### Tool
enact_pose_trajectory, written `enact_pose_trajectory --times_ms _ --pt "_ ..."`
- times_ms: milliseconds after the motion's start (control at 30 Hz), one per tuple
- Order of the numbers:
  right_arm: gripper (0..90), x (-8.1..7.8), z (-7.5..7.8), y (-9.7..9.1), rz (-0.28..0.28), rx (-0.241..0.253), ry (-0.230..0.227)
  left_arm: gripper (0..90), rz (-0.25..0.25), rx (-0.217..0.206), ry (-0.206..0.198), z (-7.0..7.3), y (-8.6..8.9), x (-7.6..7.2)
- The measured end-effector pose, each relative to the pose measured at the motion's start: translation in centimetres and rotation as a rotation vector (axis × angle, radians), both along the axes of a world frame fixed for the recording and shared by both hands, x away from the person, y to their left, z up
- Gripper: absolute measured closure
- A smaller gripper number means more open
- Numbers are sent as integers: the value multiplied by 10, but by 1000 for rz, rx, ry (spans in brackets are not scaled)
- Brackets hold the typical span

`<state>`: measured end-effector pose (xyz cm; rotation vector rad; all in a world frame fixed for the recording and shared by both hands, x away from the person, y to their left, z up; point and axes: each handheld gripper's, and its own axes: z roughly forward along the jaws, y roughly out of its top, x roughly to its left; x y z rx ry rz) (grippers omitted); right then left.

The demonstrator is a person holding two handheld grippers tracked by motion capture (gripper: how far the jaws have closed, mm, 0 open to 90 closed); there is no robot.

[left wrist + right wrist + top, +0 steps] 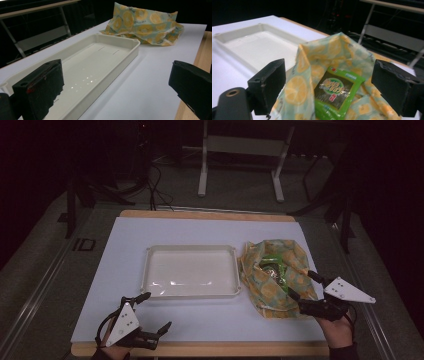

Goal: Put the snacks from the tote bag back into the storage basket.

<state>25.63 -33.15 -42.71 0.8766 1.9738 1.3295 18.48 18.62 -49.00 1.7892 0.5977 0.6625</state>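
A bag of lemon-print cloth [275,277] lies open at the right of the white mat, with a green snack packet [274,269] inside it. In the right gripper view the packet [335,93] lies between the bag's folds [294,91]. My right gripper [300,285] is open at the bag's near right edge, jaws spread on either side of the packet and touching nothing I can make out. An empty white tray [190,271] sits at the mat's middle. My left gripper [156,312] is open near the front left edge, short of the tray [100,62], holding nothing.
The white mat [125,310] covers a wooden table whose edge [200,349] shows along the front. Behind the table stand a white desk frame [240,165] and cables on the dark floor. Bare mat lies in front of the tray and at the far side.
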Motion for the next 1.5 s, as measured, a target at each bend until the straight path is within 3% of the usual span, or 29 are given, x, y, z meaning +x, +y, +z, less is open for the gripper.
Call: enact_pose_trajectory --times_ms 200,367,567,767,1067,1267,1367,1500 --pt "120 6 9 3 1 11 -5 4 -2 1 4 0 0 0" --pt "109 16 16 0 -3 44 17 4 -6 -1 5 0 0 1" --pt "109 29 23 -3 -7 43 32 4 -8 -4 8 0 0 1" --pt "109 45 29 -9 -17 50 78 4 -6 3 0 0 0 2" --pt "109 65 27 -17 -20 35 133 4 -11 2 1 0 -1 2" --pt "133 73 23 -20 -18 40 147 4 -16 3 3 0 -2 2" --pt "145 78 20 -20 -22 18 159 4 -19 2 4 0 -2 3" --pt "155 87 14 -21 -5 39 212 4 -20 3 5 0 -3 3"
